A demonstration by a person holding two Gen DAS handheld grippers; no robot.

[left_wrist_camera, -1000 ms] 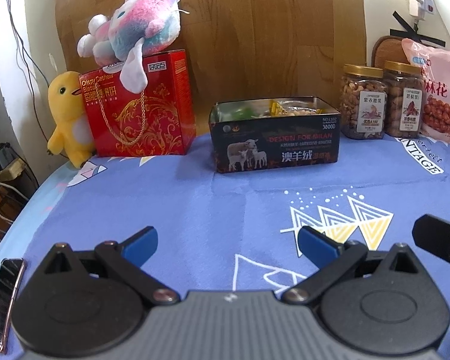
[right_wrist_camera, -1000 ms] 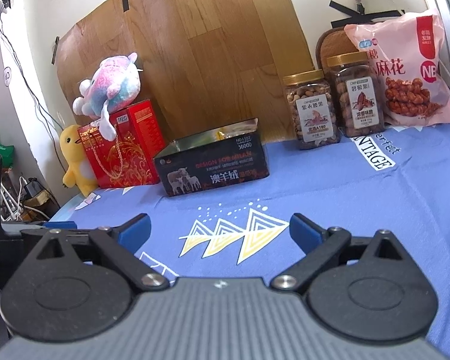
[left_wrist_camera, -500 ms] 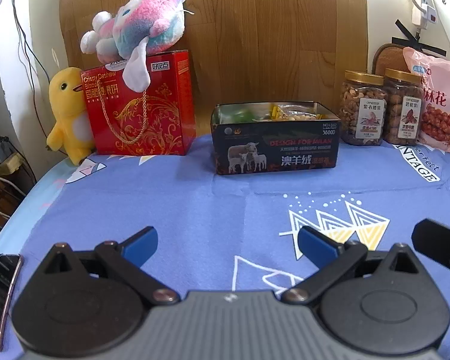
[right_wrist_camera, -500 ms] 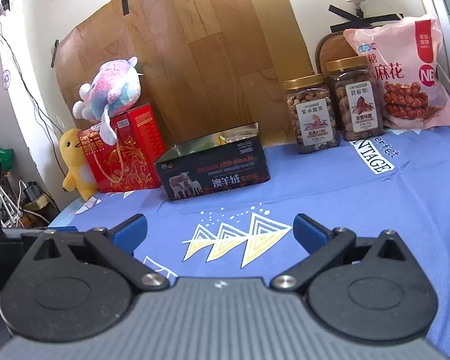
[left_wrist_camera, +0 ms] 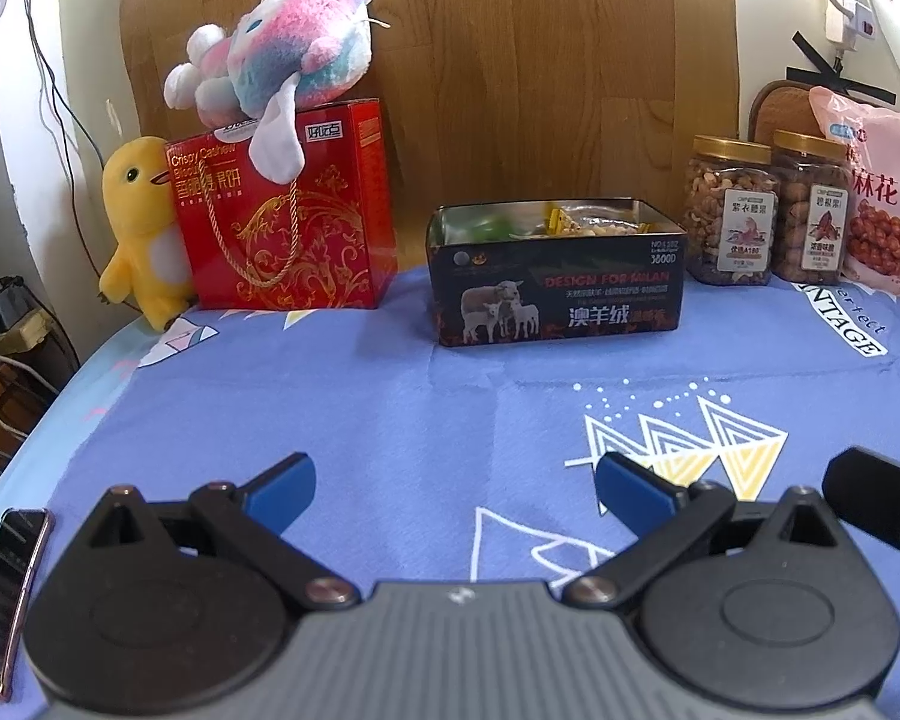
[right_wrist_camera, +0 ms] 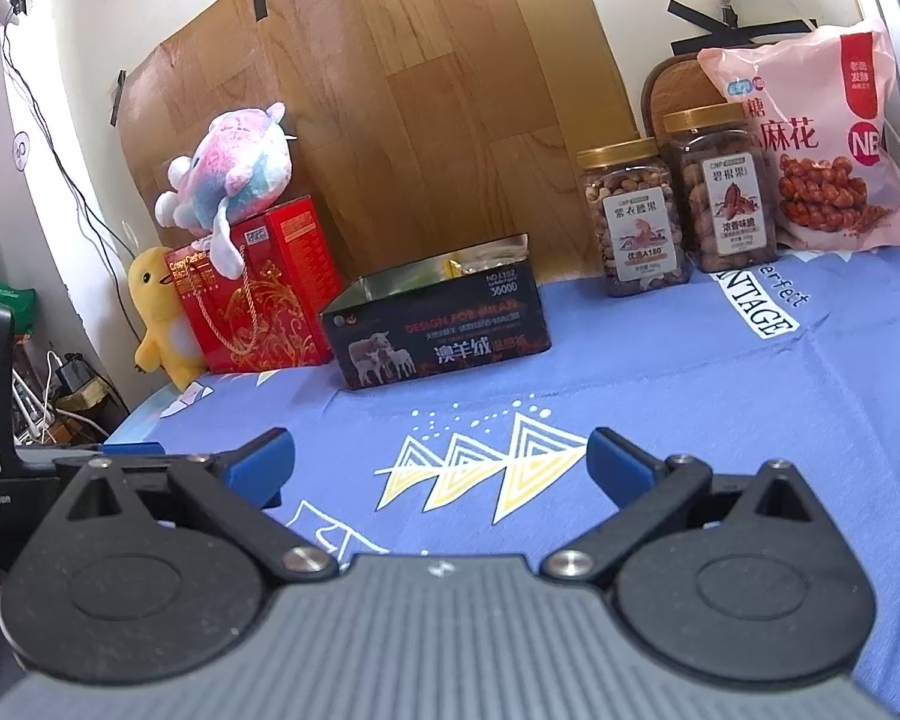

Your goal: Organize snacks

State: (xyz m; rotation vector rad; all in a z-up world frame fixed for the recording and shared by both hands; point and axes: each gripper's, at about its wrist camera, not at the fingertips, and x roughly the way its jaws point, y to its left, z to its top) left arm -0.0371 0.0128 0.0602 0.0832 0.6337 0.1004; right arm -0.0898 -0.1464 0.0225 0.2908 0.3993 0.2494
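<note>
Both tongs hang low over the blue cloth on the desk (left_wrist_camera: 390, 420), and neither has anything in its grip. The left tongs (left_wrist_camera: 453, 489) stand wide apart, blue pads spread over bare cloth; the right tongs (right_wrist_camera: 438, 462) are just as wide and just as empty. Straight ahead sits the open tin box (left_wrist_camera: 555, 276), its long side square to the left view, with wrapped snacks showing over the rim. From the right view that same tin lies ahead and off to the left, corner-on. Loose snacks stand along the back wall on the right: a cashew jar (right_wrist_camera: 633, 216), touching or just beside a pecan jar (right_wrist_camera: 723, 192), and the pink twist-snack bag (right_wrist_camera: 816, 144) leaning behind them. Those lie nearer the right tongs, ahead and to the right, jars upright, so the right hand looks the better placed to fetch one. Both hands are held level, pointing forward, well short of everything. Off left, a red gift box (left_wrist_camera: 285, 210) carries a plush toy (left_wrist_camera: 276, 60), and nobody is heading that way
</note>
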